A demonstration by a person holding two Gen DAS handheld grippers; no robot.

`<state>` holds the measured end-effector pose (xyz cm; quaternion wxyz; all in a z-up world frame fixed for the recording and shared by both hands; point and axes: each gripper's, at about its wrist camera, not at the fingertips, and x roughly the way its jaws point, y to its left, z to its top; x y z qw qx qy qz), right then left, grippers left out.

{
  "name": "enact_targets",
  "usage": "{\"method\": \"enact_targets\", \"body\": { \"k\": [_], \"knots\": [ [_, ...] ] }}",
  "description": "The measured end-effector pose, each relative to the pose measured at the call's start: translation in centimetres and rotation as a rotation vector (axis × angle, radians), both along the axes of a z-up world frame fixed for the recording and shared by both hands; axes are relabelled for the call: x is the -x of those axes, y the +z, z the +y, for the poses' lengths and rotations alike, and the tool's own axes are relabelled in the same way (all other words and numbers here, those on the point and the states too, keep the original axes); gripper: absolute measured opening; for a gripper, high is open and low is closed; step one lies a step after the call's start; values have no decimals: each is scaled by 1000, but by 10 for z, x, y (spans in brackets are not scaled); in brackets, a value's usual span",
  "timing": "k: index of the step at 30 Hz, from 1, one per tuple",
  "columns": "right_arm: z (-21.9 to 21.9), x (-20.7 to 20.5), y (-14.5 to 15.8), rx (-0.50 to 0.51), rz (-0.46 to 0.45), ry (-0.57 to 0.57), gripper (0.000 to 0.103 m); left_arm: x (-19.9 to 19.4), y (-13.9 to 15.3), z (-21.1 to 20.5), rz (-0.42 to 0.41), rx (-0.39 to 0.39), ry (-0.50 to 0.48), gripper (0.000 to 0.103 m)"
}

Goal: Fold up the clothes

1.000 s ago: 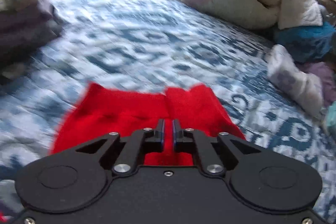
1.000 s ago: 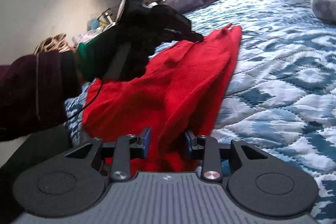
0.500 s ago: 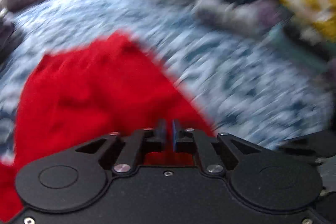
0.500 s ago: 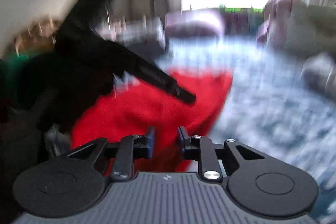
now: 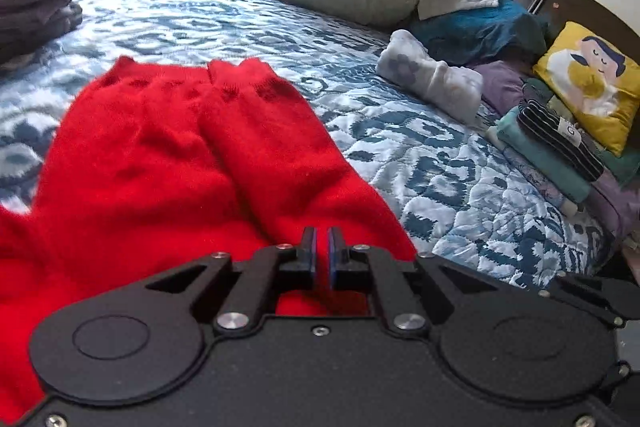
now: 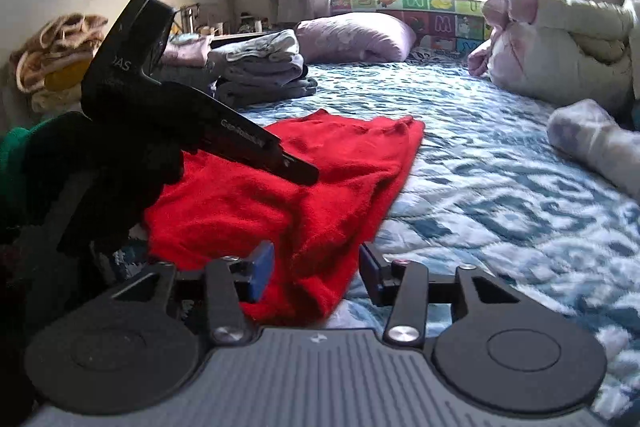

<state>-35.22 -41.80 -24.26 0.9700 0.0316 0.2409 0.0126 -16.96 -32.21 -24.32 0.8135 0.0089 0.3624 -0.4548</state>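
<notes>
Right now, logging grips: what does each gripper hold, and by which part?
Left gripper pinches the red garment at its near edge. Right gripper is opening, holding nothing; cloth lies between its jaws.

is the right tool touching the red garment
Cannot tell. In the right wrist view the opening right tool has the red garment between its pads: a gap shows at the right pad, but the left pad's face is unclear.

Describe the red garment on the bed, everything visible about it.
The red garment is a fuzzy knit in bright red, with two leg-like tubes lying side by side, their cuffed ends pointing away up the bed. It lies mostly flat on the blue patterned quilt, rumpled at the near end. The left gripper is shut, with red cloth between and below its pads. The right gripper is opening: a bunched near fold lies between its jaws, unpinched.
</notes>
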Motion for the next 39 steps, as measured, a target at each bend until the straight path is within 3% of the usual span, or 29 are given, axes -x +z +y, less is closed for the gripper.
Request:
{"method": "enact_targets", "body": {
  "k": [4, 6, 8, 9, 10, 14, 15, 18, 24, 27, 28, 29, 30, 31, 32, 34, 39],
  "knots": [
    [10, -18, -5, -26, 69, -46, 32, -3, -8, 1, 27, 11, 9, 4],
    [4, -22, -6, -91, 74, -100, 25, -5, -11, 2, 41, 18, 14, 4],
    [-8, -25, -9, -186, 79, -154, 24, -6, -14, 3, 52, 25, 16, 4],
    [-15, -26, -11, -253, 82, -173, 22, -7, -14, 4, 55, 28, 15, 4],
    [-26, -23, -18, -378, 76, -188, 14, -7, -15, 5, 56, 29, 13, 4],
    [-69, -3, -52, -944, 20, -244, 11, -8, -16, 5, 58, 25, 4, 4],
    [-74, 2, -61, -1020, 26, -270, 11, -8, -16, 5, 59, 26, 2, 4],
    [-82, 8, -75, -1095, 36, -280, 11, -9, -16, 5, 51, 20, -5, 4],
    [-80, 6, -66, -1074, -4, -240, 18, -9, -16, 6, 49, 20, -17, 4],
    [-83, 0, -64, -1069, -39, -254, 36, -9, -16, 5, 46, 17, -21, 4],
    [-84, -3, -66, -1068, -40, -258, 36, -9, -16, 5, 46, 16, -22, 4],
    [-86, -8, -67, -1066, -39, -261, 34, -10, -16, 4, 47, 15, -23, 4],
    [-87, -11, -71, -1062, 4, -280, 15, -10, -17, 4, 51, 13, -23, 4],
    [-88, -14, -77, -1057, 58, -302, 2, -11, -17, 4, 54, 13, -24, 4],
    [-87, -13, -81, -1047, 83, -317, 0, -11, -17, 4, 53, 12, -26, 4],
    [-82, -11, -72, -977, 104, -322, 0, -11, -18, 4, 51, 11, -30, 4],
    [-58, -3, -31, -609, 48, -327, 9, -9, -16, 4, 27, 1, -45, 4]
  ]
}}
